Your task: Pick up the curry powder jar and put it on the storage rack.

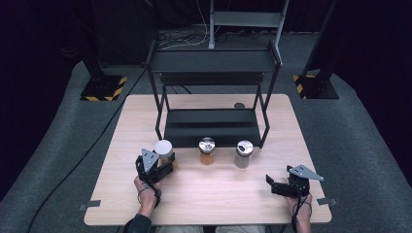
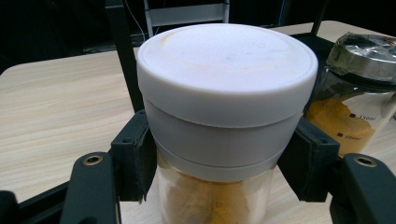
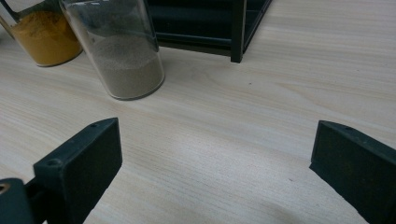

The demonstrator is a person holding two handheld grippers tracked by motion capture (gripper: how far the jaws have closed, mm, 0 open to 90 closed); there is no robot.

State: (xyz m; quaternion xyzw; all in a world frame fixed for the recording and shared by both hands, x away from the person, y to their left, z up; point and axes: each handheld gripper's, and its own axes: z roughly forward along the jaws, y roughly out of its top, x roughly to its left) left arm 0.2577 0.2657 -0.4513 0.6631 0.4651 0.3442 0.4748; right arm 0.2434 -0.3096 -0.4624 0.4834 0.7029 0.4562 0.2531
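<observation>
Holding the white-lid jar (image 2: 227, 116) tight, the left tongs (image 1: 158, 167) probably lift it next onto the shelf (image 1: 214, 127); the right tongs (image 3: 212, 172) wait wide.

Table (image 1: 204, 194): pale wood-grain top, smooth and matt.
Rack (image 1: 214, 127) at the table's far side: black metal frame and shelves, dull sheen.
White-lidded jar (image 2: 219, 140): matt white plastic lid, smooth; clear glossy wall below it.
Middle jar (image 2: 355, 107) just beside the white-lidded jar: clear glass, shiny metal-looking lid.
Sand-coloured jar (image 3: 122, 56) in front of the rack: clear glossy glass.
Left gripper (image 2: 219, 161): matt black plastic jaws.
Right gripper (image 3: 217, 168): matt black pads, faintly rough.
Floor (image 1: 63, 145) around the table: grey carpet, rough.
</observation>
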